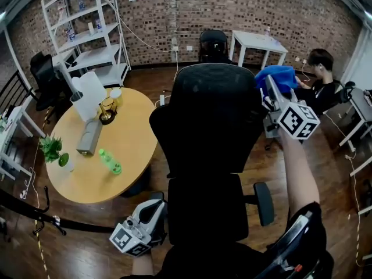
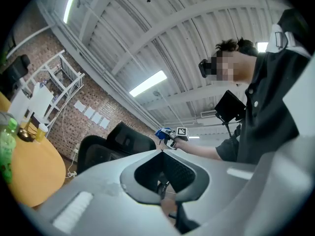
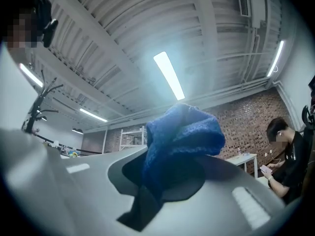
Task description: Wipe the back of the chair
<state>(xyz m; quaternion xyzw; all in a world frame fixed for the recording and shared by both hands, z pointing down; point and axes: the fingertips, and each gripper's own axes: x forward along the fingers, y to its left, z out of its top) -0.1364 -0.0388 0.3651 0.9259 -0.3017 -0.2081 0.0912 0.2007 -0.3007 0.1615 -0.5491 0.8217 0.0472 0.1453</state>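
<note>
A black mesh office chair (image 1: 212,115) fills the middle of the head view, its back toward me. My right gripper (image 1: 272,95) is at the upper right edge of the chair back, shut on a bunched blue cloth (image 1: 278,77). In the right gripper view the cloth (image 3: 179,141) bulges out between the jaws and hides the chair. My left gripper (image 1: 152,211) is low at the seat's left front corner, pointing up, with nothing in it. The left gripper view looks at the ceiling, with the chair (image 2: 123,139) and the cloth (image 2: 162,132) far off.
A round wooden table (image 1: 131,150) to the chair's left carries a green bottle (image 1: 108,161), a small plant (image 1: 53,150) and a white jug (image 1: 88,97). White shelving (image 1: 87,34) stands behind it. A person (image 1: 319,74) sits at the right, beyond a white desk (image 1: 258,41).
</note>
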